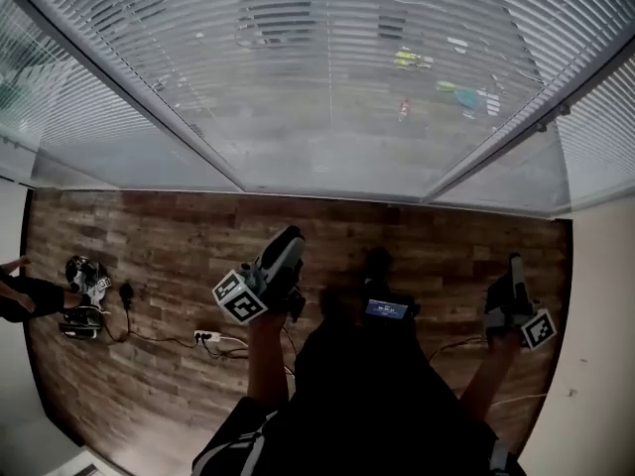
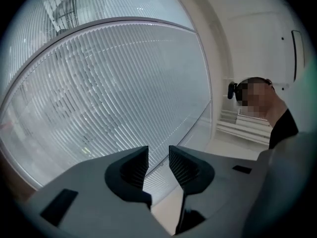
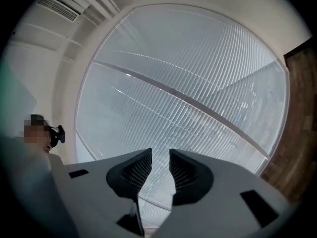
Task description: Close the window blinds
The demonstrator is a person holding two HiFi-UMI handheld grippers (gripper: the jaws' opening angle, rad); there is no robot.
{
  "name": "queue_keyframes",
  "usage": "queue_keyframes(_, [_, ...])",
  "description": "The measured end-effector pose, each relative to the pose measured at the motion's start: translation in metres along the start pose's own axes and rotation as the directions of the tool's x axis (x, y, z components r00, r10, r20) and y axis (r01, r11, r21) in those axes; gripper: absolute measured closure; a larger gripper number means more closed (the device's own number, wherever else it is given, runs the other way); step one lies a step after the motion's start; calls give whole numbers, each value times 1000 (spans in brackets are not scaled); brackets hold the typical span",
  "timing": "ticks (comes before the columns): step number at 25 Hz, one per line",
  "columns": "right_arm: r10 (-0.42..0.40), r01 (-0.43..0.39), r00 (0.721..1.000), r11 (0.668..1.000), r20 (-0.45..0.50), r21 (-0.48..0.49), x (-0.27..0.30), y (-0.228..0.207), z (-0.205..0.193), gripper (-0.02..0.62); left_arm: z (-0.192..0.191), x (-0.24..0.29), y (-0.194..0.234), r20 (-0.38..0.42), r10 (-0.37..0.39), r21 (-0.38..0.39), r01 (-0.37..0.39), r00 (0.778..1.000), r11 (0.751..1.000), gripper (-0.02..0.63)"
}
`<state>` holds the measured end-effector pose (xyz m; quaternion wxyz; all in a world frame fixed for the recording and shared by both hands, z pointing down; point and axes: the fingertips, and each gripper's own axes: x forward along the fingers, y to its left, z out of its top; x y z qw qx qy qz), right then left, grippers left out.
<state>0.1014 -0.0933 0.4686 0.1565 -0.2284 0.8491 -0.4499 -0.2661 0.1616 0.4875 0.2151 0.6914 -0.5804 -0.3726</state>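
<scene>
White slatted window blinds [image 1: 327, 77] cover the big glazed wall in front of me; through the slats in the head view I can make out the street outside. They also fill the left gripper view [image 2: 99, 98] and the right gripper view [image 3: 188, 83]. My left gripper [image 1: 288, 241] is held low over the floor, short of the blinds. Its jaws stand apart with nothing between them [image 2: 158, 155]. My right gripper [image 1: 514, 266] is at the right, also short of the blinds, jaws apart and empty [image 3: 160, 157]. No cord or wand shows near either one.
Dark wooden floor [image 1: 397, 236] runs up to the window base. A power strip [image 1: 206, 337] with cables lies at my left. Another person's hand [image 1: 15, 291] and some gear [image 1: 84, 286] are at the far left. A white wall [image 1: 595, 365] stands at the right.
</scene>
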Motion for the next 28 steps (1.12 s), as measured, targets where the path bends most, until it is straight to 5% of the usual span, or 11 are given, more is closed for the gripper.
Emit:
queue_keyframes(5, [2,-2,1000,998,9,56,-42,5,-25,505,-8,-22,-21,14,-30,4,30,999,1000,470])
queue_keyframes(14, [173,-172,984,985,-48,16,-7,51,-14,538,15,-25,-54,62,-25,108,19,998,994,470])
queue_keyframes(28, [232,-216,966,967,-116,133,-59,-20,22,557,-74,13,-129,-6,58,178,-56,998,982,471])
